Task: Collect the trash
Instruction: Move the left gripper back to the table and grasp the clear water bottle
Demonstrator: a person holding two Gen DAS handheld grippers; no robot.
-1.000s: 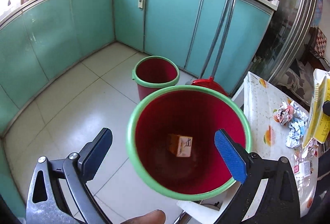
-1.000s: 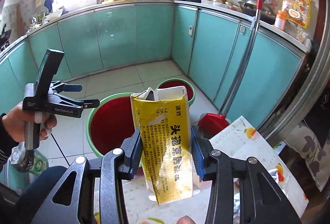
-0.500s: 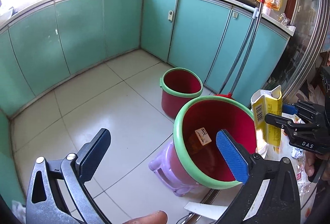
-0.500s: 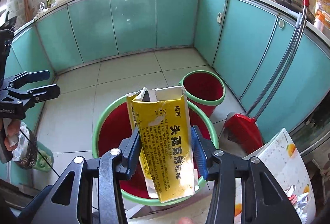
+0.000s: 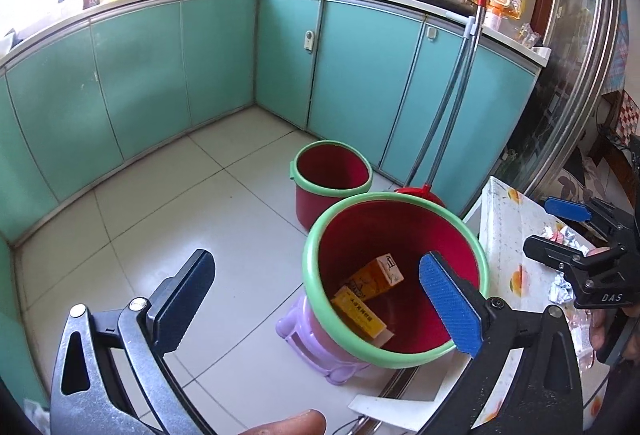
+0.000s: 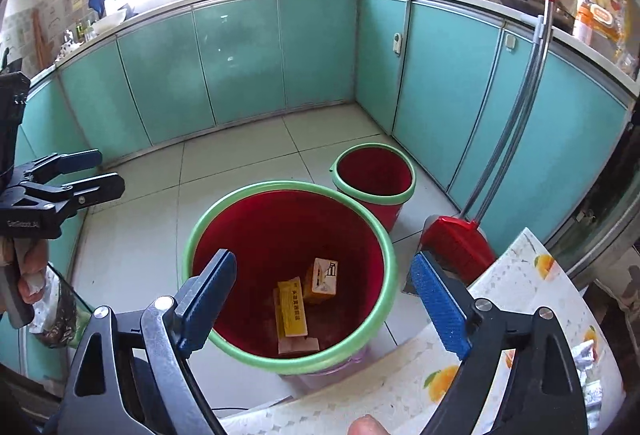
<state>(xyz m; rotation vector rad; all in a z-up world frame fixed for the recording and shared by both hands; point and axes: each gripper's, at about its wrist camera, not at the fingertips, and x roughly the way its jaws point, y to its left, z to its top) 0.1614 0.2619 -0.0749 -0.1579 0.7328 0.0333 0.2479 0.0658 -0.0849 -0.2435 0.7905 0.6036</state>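
A red bin with a green rim [image 6: 200,235] [image 5: 316,235] stands on a lilac stool [image 5: 296,331] beside the table. A yellow carton [image 6: 291,309] [image 5: 358,309] lies at its bottom next to an orange box [image 6: 322,277] [image 5: 376,275]. My right gripper [image 6: 324,299] is open and empty above the bin; it also shows in the left wrist view [image 5: 556,227]. My left gripper [image 5: 316,299] is open and empty, left of the bin; it also shows in the right wrist view [image 6: 86,171]. Crumpled paper [image 5: 560,283] lies on the table.
A second, smaller red bin [image 6: 374,175] stands on the floor behind. A red dustpan [image 6: 456,243] with long metal handles leans on the teal cabinets [image 6: 240,59]. The table with a fruit-print cloth [image 6: 532,275] is at the right.
My right gripper opened and dropped the yellow carton; it now lies in the bin. The left gripper stayed open and drew back a little.
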